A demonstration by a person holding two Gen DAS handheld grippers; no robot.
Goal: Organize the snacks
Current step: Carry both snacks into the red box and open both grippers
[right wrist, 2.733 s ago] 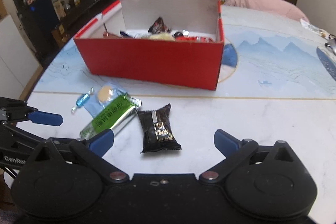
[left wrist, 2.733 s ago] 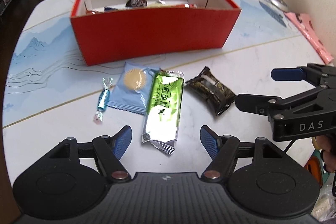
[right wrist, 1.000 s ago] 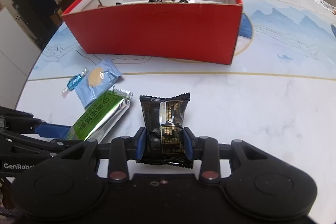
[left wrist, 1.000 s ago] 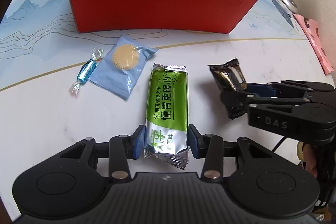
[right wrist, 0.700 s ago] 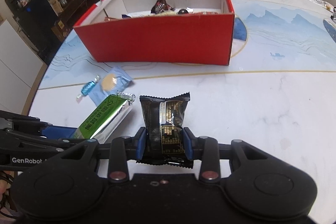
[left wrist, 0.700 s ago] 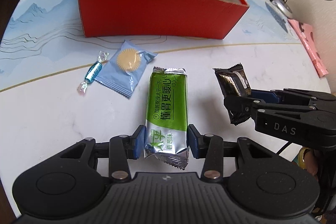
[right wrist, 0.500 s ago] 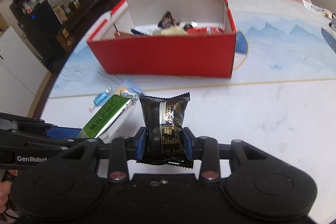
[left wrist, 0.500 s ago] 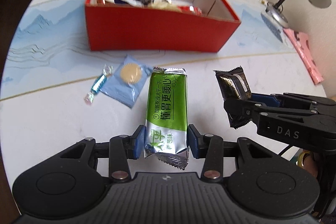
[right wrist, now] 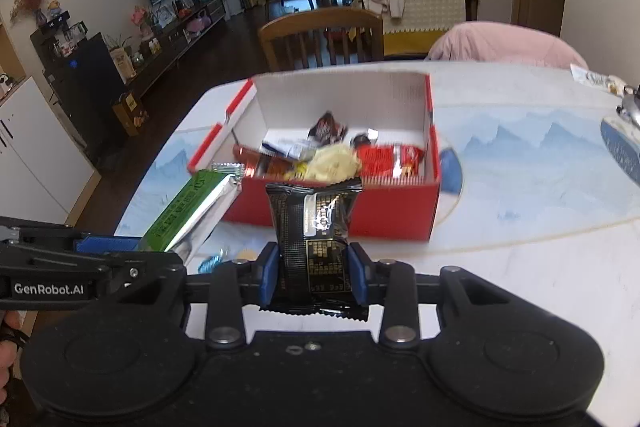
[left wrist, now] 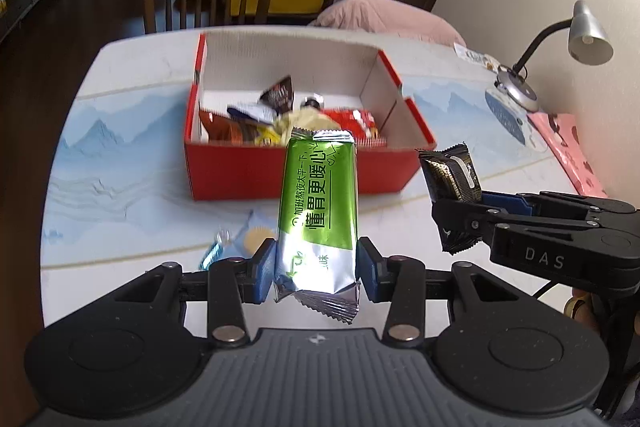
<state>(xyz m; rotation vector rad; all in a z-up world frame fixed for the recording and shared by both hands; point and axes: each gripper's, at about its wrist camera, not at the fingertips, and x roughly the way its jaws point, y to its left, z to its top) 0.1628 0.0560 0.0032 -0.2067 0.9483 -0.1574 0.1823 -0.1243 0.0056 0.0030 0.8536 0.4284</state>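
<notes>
My left gripper (left wrist: pixel 316 269) pinches the long green foil snack bar (left wrist: pixel 320 203) near its lower end, clear of the table. My right gripper (right wrist: pixel 313 277) clamps the small black crinkly packet (right wrist: pixel 316 227) low, facing the red cardboard box (right wrist: pixel 352 215). Both feel light, soft and slippery, so I would grip the filled body, not the crimped seams.

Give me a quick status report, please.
Left gripper shut on green bar. Right gripper shut on black packet. Red box ahead, nothing blocking.
</notes>
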